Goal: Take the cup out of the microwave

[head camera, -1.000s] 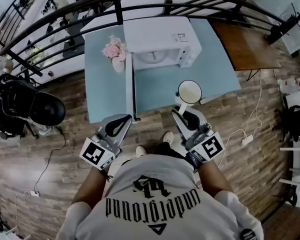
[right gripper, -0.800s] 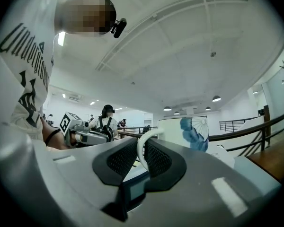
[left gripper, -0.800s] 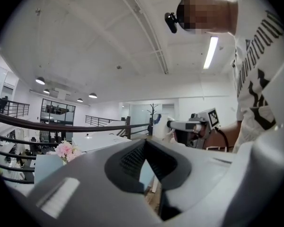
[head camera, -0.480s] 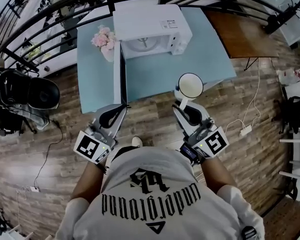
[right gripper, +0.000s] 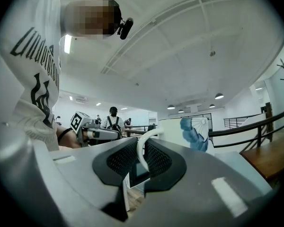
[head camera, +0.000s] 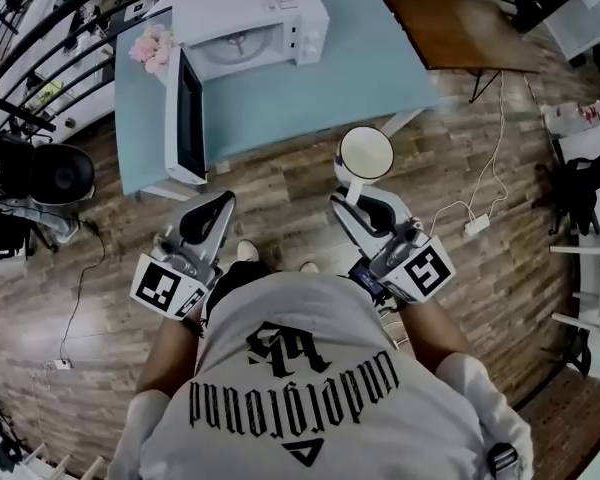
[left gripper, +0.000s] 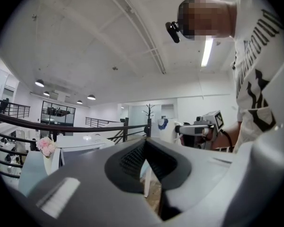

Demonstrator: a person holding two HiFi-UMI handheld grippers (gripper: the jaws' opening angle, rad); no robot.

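I am backing away from the tabletop (head camera: 360,73), my right gripper (head camera: 348,200) carrying the cup (head camera: 366,153), its fingers pinching the handle, now well clear of the open microwave (head camera: 250,18). My left gripper (head camera: 223,200) is hanging empty, fingers pressed together.

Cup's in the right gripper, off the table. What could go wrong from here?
1. The right gripper pinches the cup only by its thin handle, over the floor rather than the table; it could swing or slip and break.
2. The microwave door stands wide open; on stepping back in, the cup or the left gripper could knock it.
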